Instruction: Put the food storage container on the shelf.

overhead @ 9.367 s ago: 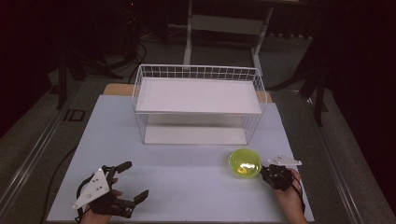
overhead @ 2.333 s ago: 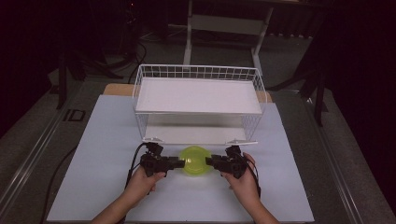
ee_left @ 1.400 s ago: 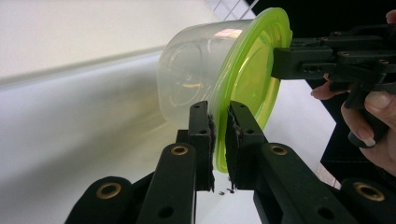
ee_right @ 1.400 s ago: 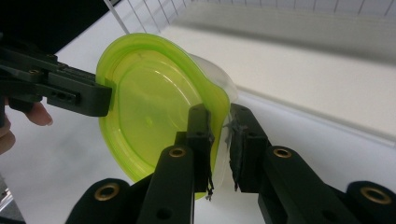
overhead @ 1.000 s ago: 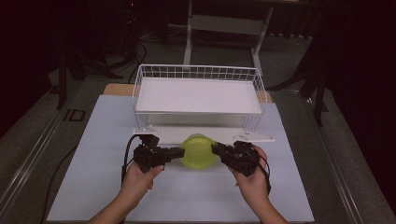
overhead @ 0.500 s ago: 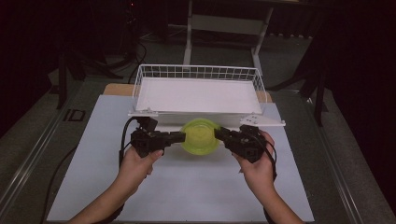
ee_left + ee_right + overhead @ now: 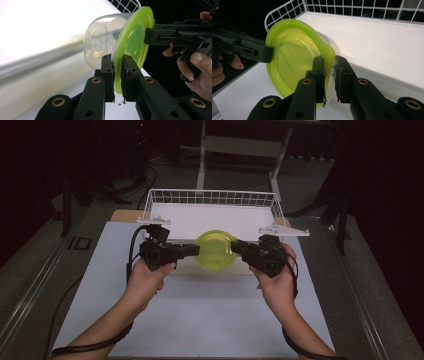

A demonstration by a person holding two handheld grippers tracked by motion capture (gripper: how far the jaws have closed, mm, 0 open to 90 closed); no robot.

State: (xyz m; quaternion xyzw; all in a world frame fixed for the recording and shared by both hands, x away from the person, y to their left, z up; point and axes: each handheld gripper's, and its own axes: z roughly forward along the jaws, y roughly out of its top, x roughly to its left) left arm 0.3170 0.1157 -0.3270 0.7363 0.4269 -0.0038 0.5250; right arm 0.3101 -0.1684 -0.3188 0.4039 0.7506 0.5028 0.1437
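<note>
The white wire basket [image 7: 212, 212] sits at 12 o'clock on the flat white table [image 7: 200, 320]. Just in front of it, held up off the table, is a round clear tub [image 7: 105, 42] with a bendy green lid [image 7: 216, 250]. The left gripper [image 7: 192, 251] pinches the lid's rim at 9 o'clock and the right gripper [image 7: 236, 247] pinches it at 3 o'clock, both arms reaching forward.
</note>
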